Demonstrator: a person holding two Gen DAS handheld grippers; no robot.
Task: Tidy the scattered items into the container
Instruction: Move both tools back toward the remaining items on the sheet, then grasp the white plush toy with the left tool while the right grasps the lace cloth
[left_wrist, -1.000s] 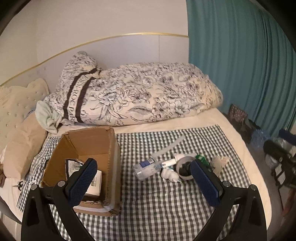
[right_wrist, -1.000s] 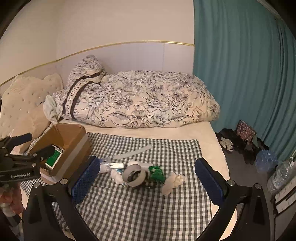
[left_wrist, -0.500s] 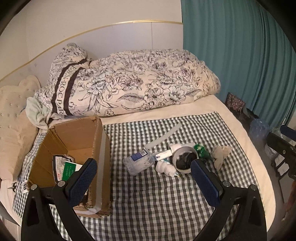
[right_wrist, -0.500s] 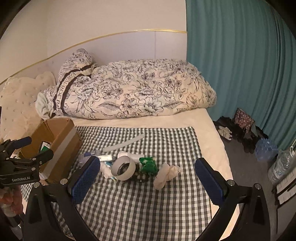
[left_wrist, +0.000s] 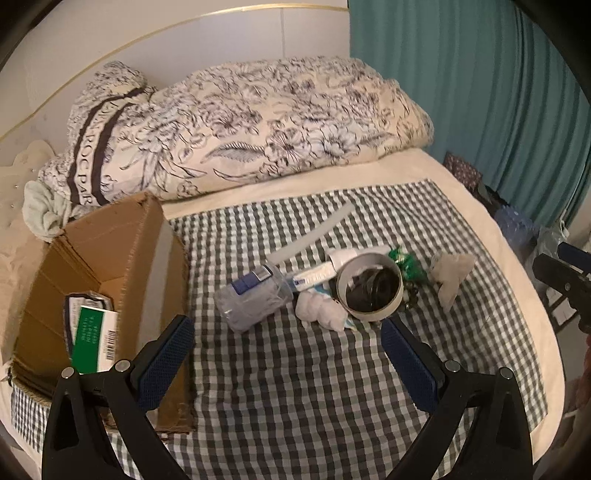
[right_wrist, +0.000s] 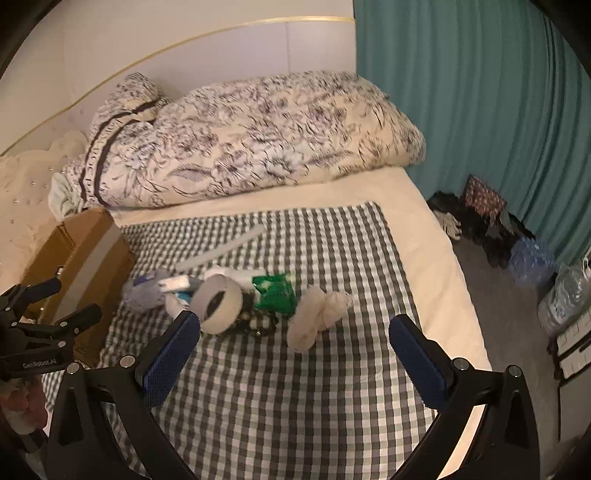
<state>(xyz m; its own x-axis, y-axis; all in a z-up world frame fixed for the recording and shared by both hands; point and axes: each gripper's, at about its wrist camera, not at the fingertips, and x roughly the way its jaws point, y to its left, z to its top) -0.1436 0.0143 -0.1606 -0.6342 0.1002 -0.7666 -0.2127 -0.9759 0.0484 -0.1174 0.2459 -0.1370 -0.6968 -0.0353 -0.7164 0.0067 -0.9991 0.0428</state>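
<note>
A brown cardboard box (left_wrist: 122, 258) stands at the left of a checked cloth (left_wrist: 295, 387) and holds a green-and-white carton (left_wrist: 94, 339). A pile lies mid-cloth: a clear plastic bottle (left_wrist: 255, 299), a toothpaste tube (left_wrist: 314, 275), a tape roll (left_wrist: 371, 288), a white wad (left_wrist: 319, 312), a green wrapper (left_wrist: 406, 262), a pale glove (left_wrist: 452, 273) and a grey strip (left_wrist: 314, 234). My left gripper (left_wrist: 288, 354) is open and empty, short of the pile. My right gripper (right_wrist: 295, 350) is open and empty, near the tape roll (right_wrist: 219, 304), green wrapper (right_wrist: 275, 293) and glove (right_wrist: 317, 317). The box (right_wrist: 85, 254) is at its left.
A rolled floral duvet (left_wrist: 240, 125) lies across the back of the bed. A teal curtain (right_wrist: 480, 110) hangs at the right. Shoes, bags and a plastic bottle (right_wrist: 532, 258) lie on the floor beside the bed. Cream pillows (right_wrist: 22, 195) are at the far left.
Both grippers have moved forward and down toward the pile, which now looks larger and nearer. The left view has swung right, away from the box. Both jaws stay open.
</note>
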